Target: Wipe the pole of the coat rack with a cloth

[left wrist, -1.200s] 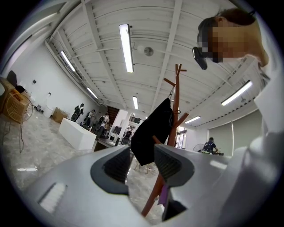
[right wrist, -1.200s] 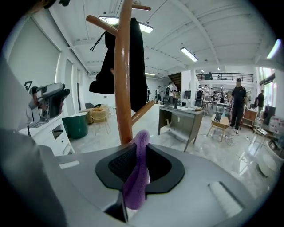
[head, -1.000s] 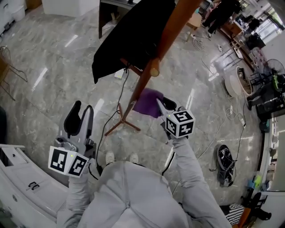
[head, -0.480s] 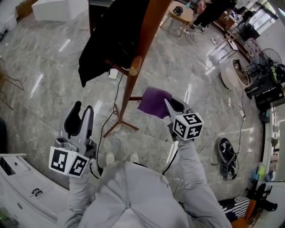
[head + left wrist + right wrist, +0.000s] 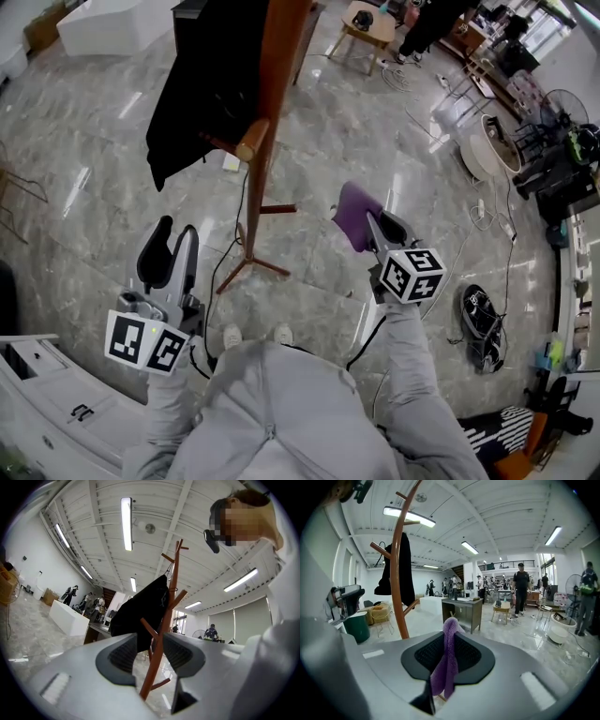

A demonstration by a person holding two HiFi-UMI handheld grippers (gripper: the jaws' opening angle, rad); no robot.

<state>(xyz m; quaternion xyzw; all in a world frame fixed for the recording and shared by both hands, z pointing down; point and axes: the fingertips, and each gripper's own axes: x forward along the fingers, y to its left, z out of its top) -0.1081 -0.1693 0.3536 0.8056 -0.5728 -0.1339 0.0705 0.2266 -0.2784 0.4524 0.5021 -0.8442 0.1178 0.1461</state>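
Observation:
The coat rack's brown wooden pole (image 5: 273, 89) rises from its legs on the marble floor, with a black coat (image 5: 202, 89) hung on a peg at its left. My right gripper (image 5: 373, 223) is shut on a purple cloth (image 5: 353, 213), which it holds in the air to the right of the pole, apart from it. In the right gripper view the cloth (image 5: 447, 663) hangs pinched between the jaws of the right gripper (image 5: 446, 656), and the pole (image 5: 396, 573) stands off to the left. My left gripper (image 5: 170, 255) is open and holds nothing, low at the left. The pole (image 5: 161, 653) shows through the gap in the left gripper (image 5: 151, 656).
The rack's splayed legs (image 5: 253, 267) and a black cable lie on the floor in front of my feet. A white cabinet (image 5: 37, 394) is at the lower left. A desk (image 5: 461, 611), a green bin (image 5: 357, 626), a small table (image 5: 367, 26) and people stand further off.
My right gripper has carried the purple cloth to the right, off the pole and away from it. The left gripper has stayed where it was.

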